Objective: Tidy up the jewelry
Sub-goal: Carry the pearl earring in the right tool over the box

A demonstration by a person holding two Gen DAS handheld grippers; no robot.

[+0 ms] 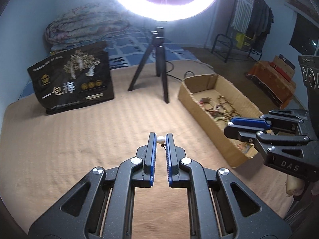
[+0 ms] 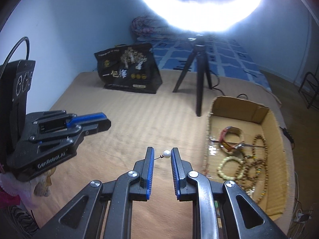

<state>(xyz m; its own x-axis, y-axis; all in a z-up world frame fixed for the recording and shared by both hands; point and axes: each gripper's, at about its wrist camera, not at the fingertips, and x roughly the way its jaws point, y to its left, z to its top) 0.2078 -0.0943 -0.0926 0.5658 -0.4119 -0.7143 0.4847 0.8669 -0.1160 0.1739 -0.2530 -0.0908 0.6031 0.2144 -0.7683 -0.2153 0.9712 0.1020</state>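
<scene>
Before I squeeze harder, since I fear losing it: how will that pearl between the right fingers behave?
The pearl looks round and glossy, so it will probably slip from the pads or roll on the blanket. It seems tiny against the hand-held gripper, so it is likely very light. Its thin pin may bend.
</scene>
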